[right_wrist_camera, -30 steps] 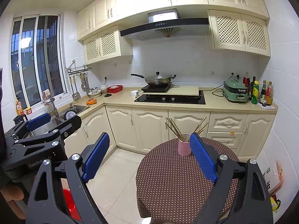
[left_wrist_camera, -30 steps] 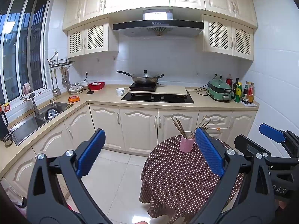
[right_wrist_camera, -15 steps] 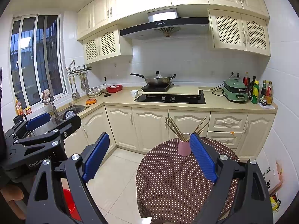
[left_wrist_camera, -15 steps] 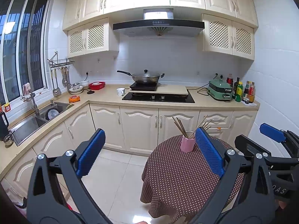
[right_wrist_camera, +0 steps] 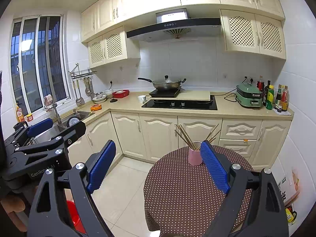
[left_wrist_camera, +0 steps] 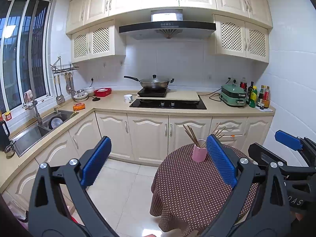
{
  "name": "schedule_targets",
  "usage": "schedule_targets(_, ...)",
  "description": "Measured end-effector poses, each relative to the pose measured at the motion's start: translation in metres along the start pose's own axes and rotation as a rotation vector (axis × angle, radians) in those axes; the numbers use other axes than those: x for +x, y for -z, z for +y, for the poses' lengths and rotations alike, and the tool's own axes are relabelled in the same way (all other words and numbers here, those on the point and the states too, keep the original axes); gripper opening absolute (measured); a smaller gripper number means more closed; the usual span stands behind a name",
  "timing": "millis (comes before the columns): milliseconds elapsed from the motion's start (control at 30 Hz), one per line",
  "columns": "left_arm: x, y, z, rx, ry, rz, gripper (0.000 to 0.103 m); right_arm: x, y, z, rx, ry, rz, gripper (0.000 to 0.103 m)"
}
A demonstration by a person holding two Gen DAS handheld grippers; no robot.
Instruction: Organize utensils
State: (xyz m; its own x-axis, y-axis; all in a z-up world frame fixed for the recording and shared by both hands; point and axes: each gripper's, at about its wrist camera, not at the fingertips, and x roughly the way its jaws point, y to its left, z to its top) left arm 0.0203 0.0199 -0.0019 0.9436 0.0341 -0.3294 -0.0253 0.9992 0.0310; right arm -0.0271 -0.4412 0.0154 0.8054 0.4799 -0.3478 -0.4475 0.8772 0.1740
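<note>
The left gripper [left_wrist_camera: 157, 157] is held with its blue-padded fingers [left_wrist_camera: 96, 161] spread wide, and nothing sits between them or touches either pad; through the gap only pale floor tiles and the lower cabinet doors show. Beyond its right finger, on the far part of a round table [left_wrist_camera: 189, 187] draped in a brown polka-dot cloth, stands a pink cup [left_wrist_camera: 199, 151] with a bundle of chopsticks [left_wrist_camera: 190, 133] fanning out of it. The cup is well ahead of the fingertips, lined up just inside the right finger, which overlaps the cup's right edge in this view without touching it. Further right, the right gripper [right_wrist_camera: 158, 158] is likewise wide open and empty, its blue pads [right_wrist_camera: 214, 167] clear of everything. From its own camera the same pink cup appears just inside its right finger, again farther away on the table and apart from the pads, with the chopsticks leaning to both sides above the fingertip. Each gripper is partly visible at the edge of the other's view.
</note>
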Motion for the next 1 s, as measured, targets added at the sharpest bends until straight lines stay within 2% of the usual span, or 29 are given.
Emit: schedule_targets(1000,0.010,-0.002,0.000,0.005,-0.011,-0.002,0.095,0.010,-0.001,-0.001,0.002,-0.005,0.014,0.084)
